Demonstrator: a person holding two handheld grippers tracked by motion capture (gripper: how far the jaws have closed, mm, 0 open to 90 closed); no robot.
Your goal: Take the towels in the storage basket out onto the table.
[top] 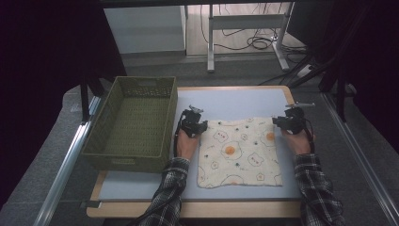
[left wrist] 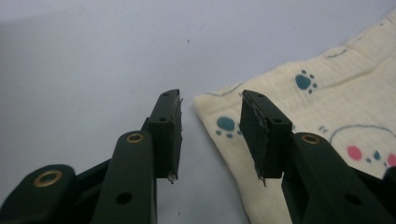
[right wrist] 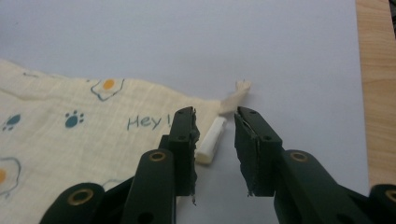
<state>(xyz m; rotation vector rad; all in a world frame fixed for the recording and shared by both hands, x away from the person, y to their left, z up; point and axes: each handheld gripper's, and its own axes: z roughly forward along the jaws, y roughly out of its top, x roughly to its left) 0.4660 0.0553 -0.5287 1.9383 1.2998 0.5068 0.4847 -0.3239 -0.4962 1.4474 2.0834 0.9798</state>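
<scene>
Lying flat on the pale blue tabletop, the cream printed square cloth has each far corner between parted jaws: left gripper at its far-left corner, right gripper at far-right.

Dim high view with dark edges; gripper views evenly lit, near fingers soft

I count one printed cloth on my worktop and one green basket at its nine o'clock side. I hold two tongs, left and right.
</scene>
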